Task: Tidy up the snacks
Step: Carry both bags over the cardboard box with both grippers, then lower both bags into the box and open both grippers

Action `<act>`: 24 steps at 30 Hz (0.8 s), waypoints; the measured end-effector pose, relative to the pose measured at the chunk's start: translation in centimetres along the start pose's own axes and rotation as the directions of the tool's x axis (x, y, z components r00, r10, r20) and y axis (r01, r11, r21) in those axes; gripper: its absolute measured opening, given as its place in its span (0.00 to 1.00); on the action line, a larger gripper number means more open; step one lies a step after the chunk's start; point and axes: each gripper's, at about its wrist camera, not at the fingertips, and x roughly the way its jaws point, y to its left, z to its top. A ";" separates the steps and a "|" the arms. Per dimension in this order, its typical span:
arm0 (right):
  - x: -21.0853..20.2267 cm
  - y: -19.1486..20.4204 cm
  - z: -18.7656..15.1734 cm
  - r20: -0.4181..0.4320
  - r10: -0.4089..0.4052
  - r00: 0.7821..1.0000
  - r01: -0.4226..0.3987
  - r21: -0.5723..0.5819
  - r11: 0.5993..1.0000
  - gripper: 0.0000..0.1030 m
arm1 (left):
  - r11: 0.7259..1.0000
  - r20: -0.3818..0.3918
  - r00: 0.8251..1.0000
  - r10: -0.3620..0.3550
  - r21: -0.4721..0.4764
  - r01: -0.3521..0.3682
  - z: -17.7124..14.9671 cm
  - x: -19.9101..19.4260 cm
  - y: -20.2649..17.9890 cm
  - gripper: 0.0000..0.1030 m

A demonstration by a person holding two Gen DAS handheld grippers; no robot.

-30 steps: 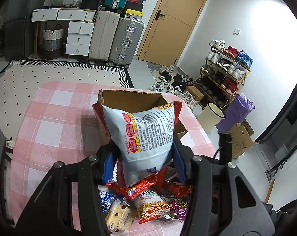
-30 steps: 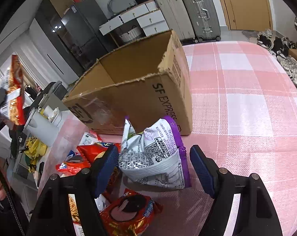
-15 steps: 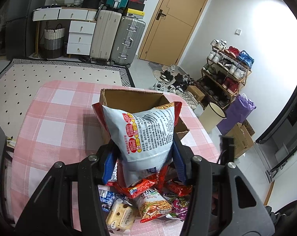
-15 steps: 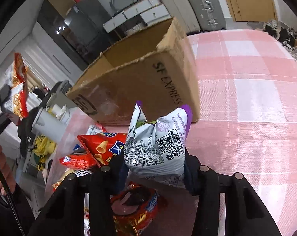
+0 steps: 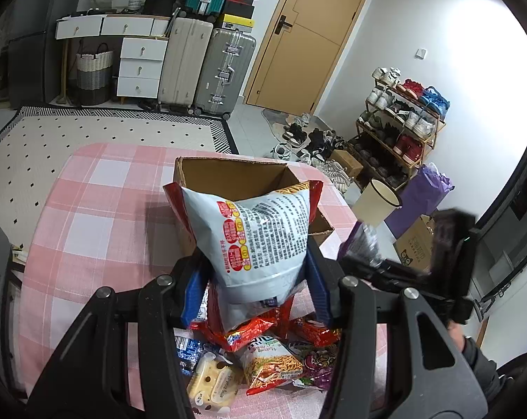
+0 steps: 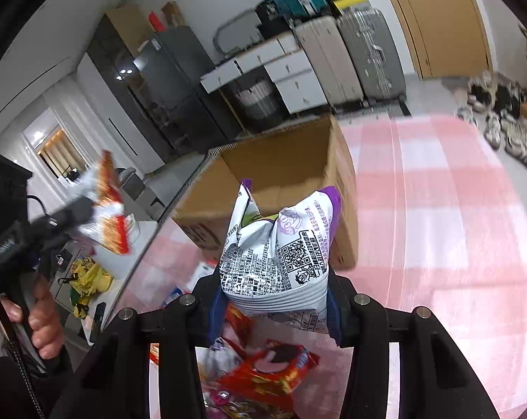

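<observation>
Two grippers, left [image 5: 254, 288] clamping a white-red bag [image 5: 260, 234], right [image 6: 274, 309] a purple-white bag [image 6: 281, 244], cardboard box [image 5: 228, 178] just beyond.

1. Left wrist view: taken from behind the left gripper [image 5: 256, 289], angled down and close over the table [image 5: 89, 209].
2. Right wrist view: likewise tilted down behind the right gripper [image 6: 274, 300].
3. Shared: cardboard box [image 5: 228, 174], suitcases [image 6: 364, 52].

No print on the snack bags [image 6: 281, 251] is legible
</observation>
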 end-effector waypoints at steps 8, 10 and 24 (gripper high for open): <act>-2.3 4.3 5.5 0.047 0.029 0.998 -0.024 -0.106 0.994 0.45 | 0.999 -0.002 1.000 0.010 0.034 -0.010 1.2 0.6 -1.5 0.46; -2.1 5.1 6.7 0.047 0.040 0.998 -0.034 -0.113 0.993 0.45 | 0.999 -0.001 1.000 0.014 0.043 -0.014 1.9 1.0 -1.9 0.46; 0.5 7.7 15.7 0.048 0.023 0.999 -0.013 -0.193 0.981 0.45 | 0.995 -0.025 0.997 0.068 0.080 -0.066 7.5 6.0 -1.8 0.46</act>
